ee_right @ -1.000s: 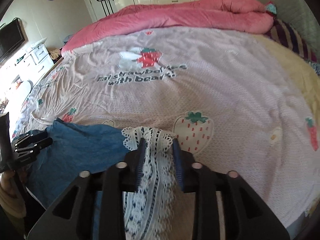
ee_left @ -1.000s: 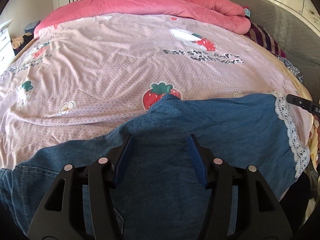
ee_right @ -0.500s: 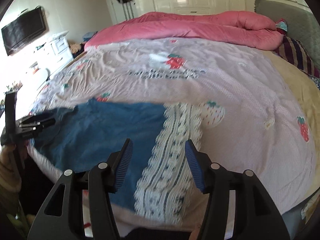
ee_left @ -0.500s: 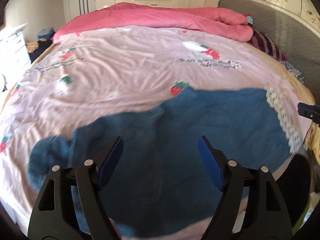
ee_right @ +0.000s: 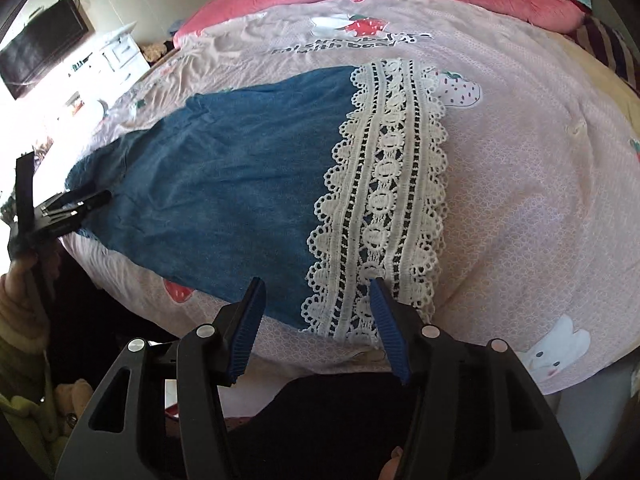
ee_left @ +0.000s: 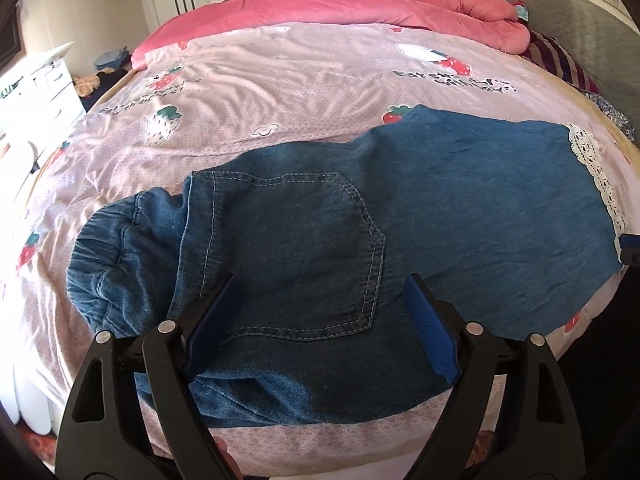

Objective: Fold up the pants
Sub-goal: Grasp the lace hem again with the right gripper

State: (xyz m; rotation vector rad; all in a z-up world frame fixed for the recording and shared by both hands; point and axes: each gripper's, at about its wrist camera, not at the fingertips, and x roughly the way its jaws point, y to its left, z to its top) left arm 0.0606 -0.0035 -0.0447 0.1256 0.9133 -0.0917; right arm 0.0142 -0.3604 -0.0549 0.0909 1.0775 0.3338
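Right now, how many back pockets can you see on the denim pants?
1. The back pocket is on the denim pants, near the waistband end, just ahead of the left tool. Another may be hidden inside the fold.

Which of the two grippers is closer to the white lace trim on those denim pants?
Right. The right gripper hangs open just over the near end of the lace trim. The left gripper is open over the back pocket, near the waistband end of the pants.
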